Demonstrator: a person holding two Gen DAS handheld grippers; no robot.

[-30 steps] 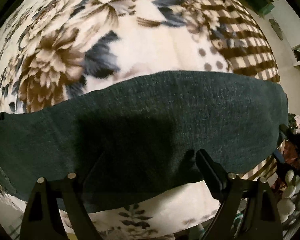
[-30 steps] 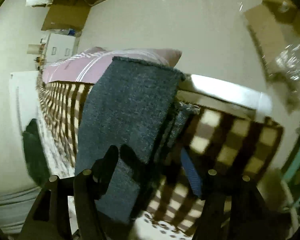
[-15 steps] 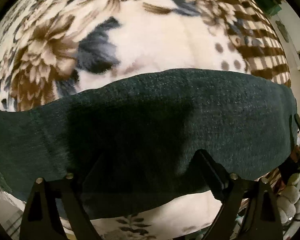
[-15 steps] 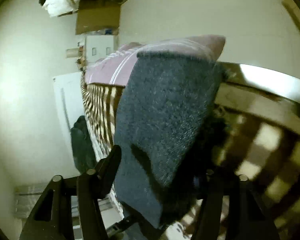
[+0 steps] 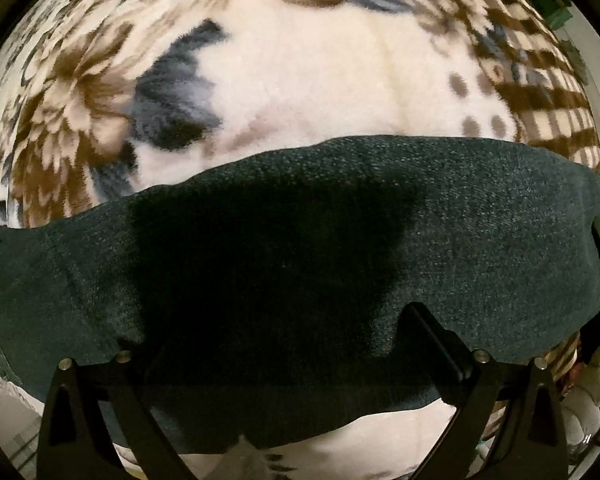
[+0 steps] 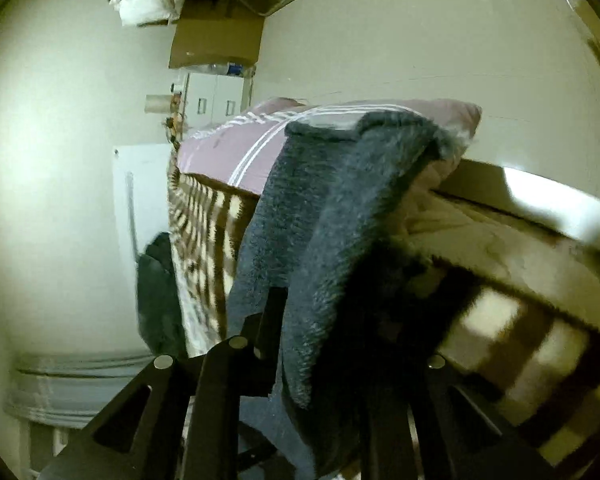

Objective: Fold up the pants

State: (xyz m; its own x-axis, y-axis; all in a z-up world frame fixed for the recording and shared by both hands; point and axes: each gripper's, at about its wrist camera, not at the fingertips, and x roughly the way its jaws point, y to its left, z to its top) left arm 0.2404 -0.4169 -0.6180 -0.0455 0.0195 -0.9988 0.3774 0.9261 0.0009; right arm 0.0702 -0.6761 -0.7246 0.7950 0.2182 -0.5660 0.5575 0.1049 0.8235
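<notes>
- Dark knit pants (image 5: 480,248) lie as a band across the floral blanket (image 5: 308,80).
- Left gripper (image 5: 268,344) hangs over them, jaws opening wide, empty.
- Right gripper (image 6: 340,344), jaws closing, pinches a raised end (image 6: 340,200).
- Soft, limp, light: best gripped by the edges.

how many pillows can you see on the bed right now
1: a mauve pillow with white stripes, at the far end of the bed in the right wrist view, partly behind the lifted pants. Others may be hidden.
</notes>
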